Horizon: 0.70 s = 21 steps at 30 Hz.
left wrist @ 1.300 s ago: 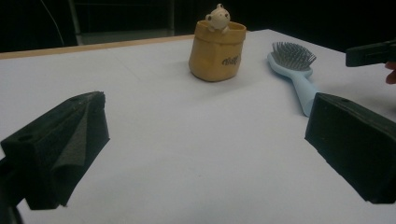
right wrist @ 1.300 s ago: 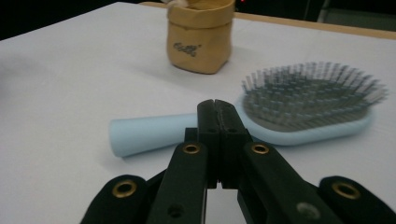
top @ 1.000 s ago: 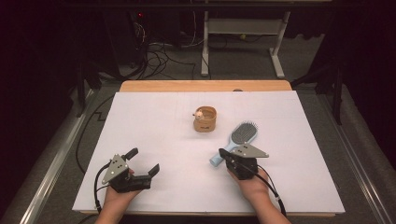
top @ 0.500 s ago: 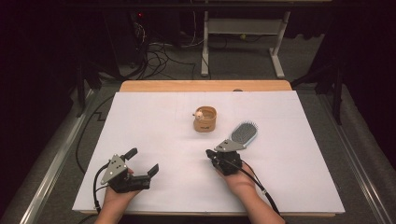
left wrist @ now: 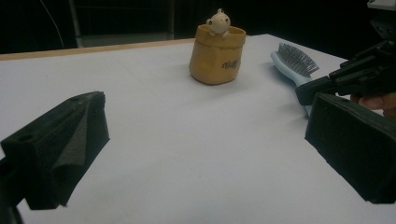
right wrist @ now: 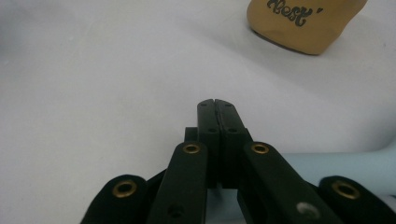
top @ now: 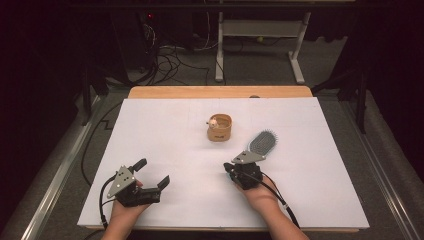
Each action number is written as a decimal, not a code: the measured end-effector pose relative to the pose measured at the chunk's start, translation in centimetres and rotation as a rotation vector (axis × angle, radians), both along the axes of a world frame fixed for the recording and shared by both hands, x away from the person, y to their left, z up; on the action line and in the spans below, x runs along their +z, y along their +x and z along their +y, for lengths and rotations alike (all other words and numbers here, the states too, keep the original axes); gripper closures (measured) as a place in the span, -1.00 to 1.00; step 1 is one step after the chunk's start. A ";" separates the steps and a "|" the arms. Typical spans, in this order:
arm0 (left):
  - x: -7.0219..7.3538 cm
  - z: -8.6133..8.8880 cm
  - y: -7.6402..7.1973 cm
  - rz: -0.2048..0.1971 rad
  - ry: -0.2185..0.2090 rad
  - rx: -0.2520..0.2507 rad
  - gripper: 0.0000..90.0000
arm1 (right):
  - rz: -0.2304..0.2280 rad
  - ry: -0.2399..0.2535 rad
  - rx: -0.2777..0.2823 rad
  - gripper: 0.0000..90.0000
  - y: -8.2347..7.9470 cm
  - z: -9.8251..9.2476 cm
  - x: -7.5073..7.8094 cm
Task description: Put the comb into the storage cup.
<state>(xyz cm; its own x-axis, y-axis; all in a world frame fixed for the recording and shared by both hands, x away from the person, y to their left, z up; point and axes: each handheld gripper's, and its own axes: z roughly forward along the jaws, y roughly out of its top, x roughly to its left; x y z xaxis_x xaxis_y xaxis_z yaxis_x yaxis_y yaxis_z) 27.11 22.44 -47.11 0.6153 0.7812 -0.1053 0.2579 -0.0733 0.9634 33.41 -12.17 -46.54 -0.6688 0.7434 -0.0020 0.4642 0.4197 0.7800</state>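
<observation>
The brush (top: 261, 144) lies at 4 o'clock of the cup (top: 220, 128), but the right gripper (top: 231, 169), jaws shut empty, has slid left off its handle, while the left gripper (top: 152, 172) waits wide open.

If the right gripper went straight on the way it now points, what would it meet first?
Probably nothing nearby. In its own view the right gripper, jaws shut, aims over bare white table; the tan pot sits off to the right of that line, and the brush handle lies beside the jaws. Depth is unclear.
</observation>
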 end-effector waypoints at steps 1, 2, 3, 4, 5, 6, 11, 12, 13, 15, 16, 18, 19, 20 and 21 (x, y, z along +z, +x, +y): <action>0.0 0.0 0.0 0.000 0.000 0.000 -0.98 | 0.002 -0.006 0.003 1.00 -0.1 -0.1 0.0; 0.0 0.0 0.0 0.000 0.000 -0.001 -0.99 | 0.000 -0.011 0.009 1.00 -0.2 -0.2 0.0; 0.0 0.0 0.0 0.001 0.000 -0.001 -0.98 | 0.001 -0.012 0.012 1.00 -0.4 -0.4 0.1; 0.0 0.0 0.0 0.001 0.001 0.000 -0.99 | 0.001 -0.013 0.010 1.00 -0.5 -0.5 0.1; 0.0 0.0 0.0 0.001 0.000 -0.001 -0.98 | -0.002 -0.017 0.012 1.00 -0.6 -0.7 0.2; 0.0 0.0 0.0 0.000 0.000 -0.001 -0.98 | -0.002 -0.018 0.012 1.00 -0.7 -1.0 0.2; 0.0 0.0 0.0 -0.002 -0.001 -0.002 -0.99 | -0.002 -0.020 0.009 1.00 -1.4 -2.1 0.4; 0.0 0.0 0.0 -0.002 -0.001 -0.003 -0.99 | -0.002 -0.018 0.011 1.00 -1.5 -2.3 0.5; 0.0 0.0 0.0 -0.002 -0.002 -0.003 -0.98 | 0.000 -0.020 0.016 1.00 -1.6 -2.5 0.5; 0.0 0.0 0.0 -0.002 -0.002 -0.004 -0.99 | 0.004 -0.024 0.017 1.00 -1.8 -2.9 0.6; 0.0 0.0 0.0 -0.002 -0.002 -0.004 -0.99 | 0.002 -0.028 0.020 1.00 -1.9 -3.1 0.6; 0.0 0.0 -0.1 -0.003 -0.002 -0.006 -0.99 | 0.008 -0.025 0.020 1.00 -2.2 -3.4 0.7; 0.0 0.0 0.0 -0.003 -0.002 -0.006 -0.98 | 0.007 -0.031 0.022 1.00 -2.3 -3.6 0.7; 0.0 0.0 0.0 -0.003 -0.002 -0.005 -0.98 | 0.011 -0.036 0.021 1.00 -2.4 -3.7 0.7; 0.0 0.0 0.0 -0.003 -0.003 -0.005 -0.99 | 0.007 -0.040 0.024 1.00 -2.6 -3.9 0.7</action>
<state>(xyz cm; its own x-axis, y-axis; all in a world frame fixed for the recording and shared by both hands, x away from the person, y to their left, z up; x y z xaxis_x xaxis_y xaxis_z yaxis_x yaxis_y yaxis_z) 27.07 22.45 -47.08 0.6196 0.7778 -0.1054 0.2546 -0.0722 0.9644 30.84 -16.09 -45.86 -0.6868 0.7264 -0.0261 0.4591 0.4614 0.7592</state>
